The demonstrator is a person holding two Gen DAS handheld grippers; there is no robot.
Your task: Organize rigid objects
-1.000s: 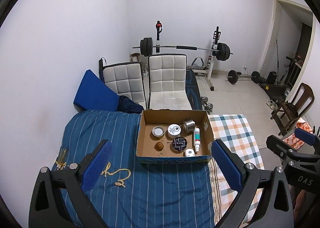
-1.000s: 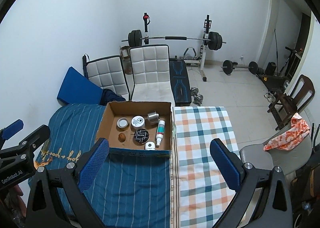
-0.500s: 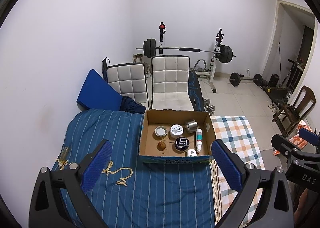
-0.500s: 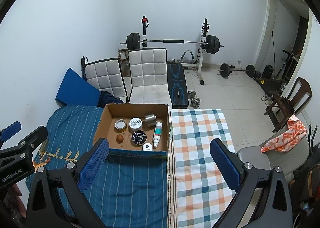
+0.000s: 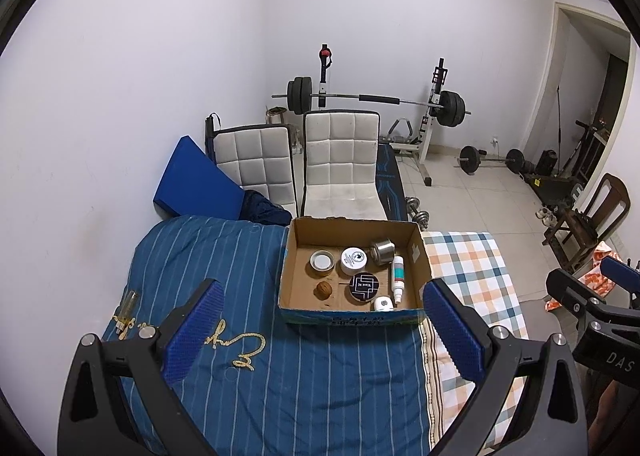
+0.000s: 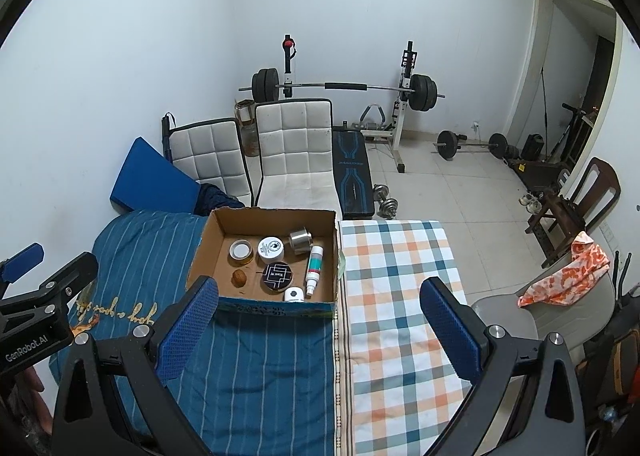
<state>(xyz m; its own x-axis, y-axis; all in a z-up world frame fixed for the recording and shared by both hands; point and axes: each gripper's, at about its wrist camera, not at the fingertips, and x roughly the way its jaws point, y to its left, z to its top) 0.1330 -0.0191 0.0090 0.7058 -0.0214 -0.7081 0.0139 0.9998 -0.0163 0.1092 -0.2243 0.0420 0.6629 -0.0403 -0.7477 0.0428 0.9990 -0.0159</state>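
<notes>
On the bed's blue striped cover (image 5: 304, 384), an open cardboard box (image 5: 289, 276) holds a white tub (image 5: 353, 259), a black tin (image 5: 363, 287), a steel cup (image 5: 382, 251), a spray bottle (image 5: 397, 274) and a walnut (image 5: 323, 289), while the left gripper (image 5: 318, 330) and right gripper (image 6: 318, 326) hover empty, jaws spread wide.

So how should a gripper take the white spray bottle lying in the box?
Grip the spray bottle across its teal-banded middle, coming from above. It lies flat, long axis front to back, so the fingers should straddle its narrow width. The box wall beside it probably rules out a side approach.
</notes>
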